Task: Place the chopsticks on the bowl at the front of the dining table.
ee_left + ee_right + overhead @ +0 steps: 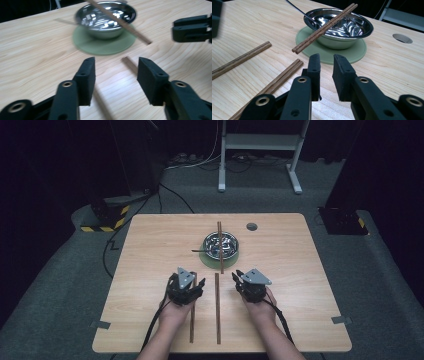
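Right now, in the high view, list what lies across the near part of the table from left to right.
left gripper → left pair of chopsticks → middle pair of chopsticks → right gripper

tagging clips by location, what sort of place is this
Probably a lab or studio recording bay, not a home: a lone wooden table on grey carpet, dark surroundings, hazard-striped floor boxes and loose cables by a metal stand behind.
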A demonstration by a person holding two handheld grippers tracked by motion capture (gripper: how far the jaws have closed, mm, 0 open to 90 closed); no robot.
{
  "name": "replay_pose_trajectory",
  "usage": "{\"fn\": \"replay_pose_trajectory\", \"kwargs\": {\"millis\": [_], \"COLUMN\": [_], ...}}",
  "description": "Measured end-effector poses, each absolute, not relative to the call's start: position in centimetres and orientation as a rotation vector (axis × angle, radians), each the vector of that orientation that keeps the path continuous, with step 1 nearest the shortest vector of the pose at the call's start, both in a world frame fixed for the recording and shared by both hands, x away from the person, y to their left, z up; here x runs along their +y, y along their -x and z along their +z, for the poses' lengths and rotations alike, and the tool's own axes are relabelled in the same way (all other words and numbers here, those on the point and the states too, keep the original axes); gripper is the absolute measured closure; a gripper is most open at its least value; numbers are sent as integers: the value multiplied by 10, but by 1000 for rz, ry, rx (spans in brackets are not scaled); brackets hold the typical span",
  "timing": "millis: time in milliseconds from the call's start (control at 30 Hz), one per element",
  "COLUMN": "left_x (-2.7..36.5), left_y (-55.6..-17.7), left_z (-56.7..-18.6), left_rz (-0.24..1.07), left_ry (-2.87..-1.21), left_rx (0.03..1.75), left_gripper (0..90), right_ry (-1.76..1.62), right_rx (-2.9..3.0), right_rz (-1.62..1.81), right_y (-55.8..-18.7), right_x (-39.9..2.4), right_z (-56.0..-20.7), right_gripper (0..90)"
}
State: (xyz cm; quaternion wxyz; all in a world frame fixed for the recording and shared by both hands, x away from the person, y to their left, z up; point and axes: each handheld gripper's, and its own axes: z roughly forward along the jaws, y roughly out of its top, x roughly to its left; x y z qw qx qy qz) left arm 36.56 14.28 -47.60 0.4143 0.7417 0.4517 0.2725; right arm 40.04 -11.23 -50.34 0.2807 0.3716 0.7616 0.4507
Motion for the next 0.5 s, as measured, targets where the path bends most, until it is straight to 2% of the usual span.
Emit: {"fn": "replay_pose_trajectory", "kwargs": {"millis": [167,367,500], "left_x": [190,239,261], "left_y": [-360,-345,-337], "left_z": [-486,-508,-516], "left_rz": [670,640,653], "left_ry": [-1855,-1827,-1864], "left_rx": [1238,1357,1417], "left_gripper": [384,346,308], "right_ry": [-984,-1040,-1093], "right_rx": [2048,2072,2089], "right_rz": [1194,1176,1166], "right_y": [-402,-405,-412], "right_x": [-111,-113,-120], "right_z": [-504,-504,-498], "right_gripper": [718,643,592]}}
